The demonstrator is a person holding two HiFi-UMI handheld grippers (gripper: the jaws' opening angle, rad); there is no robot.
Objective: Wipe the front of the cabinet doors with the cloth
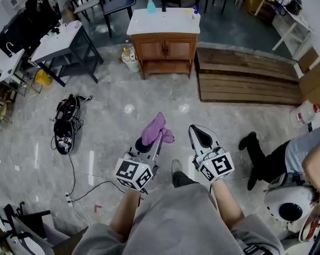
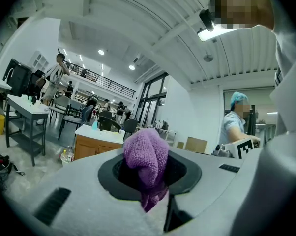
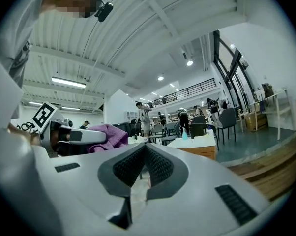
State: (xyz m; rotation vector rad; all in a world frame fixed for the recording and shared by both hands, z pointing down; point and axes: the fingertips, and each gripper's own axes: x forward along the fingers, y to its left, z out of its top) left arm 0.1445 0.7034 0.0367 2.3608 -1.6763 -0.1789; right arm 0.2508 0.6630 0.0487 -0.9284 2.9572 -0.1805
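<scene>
The jaws of your left gripper (image 1: 156, 140) clench the purple cloth (image 1: 153, 127) by one loose bunch, so it may slip out when you press it on the doors. Your right gripper (image 1: 199, 135) has its jaws closed on nothing. The cabinet (image 1: 163, 49) stands far off, and the cable (image 1: 70, 170) on the floor near left could trip you.

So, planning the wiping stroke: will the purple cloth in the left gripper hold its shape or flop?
Probably floppy: the purple cloth bunches in soft folds between the jaws of the left gripper, with a flap drooping aside. Its looped pile suggests it is light and unlikely to slip out.
</scene>
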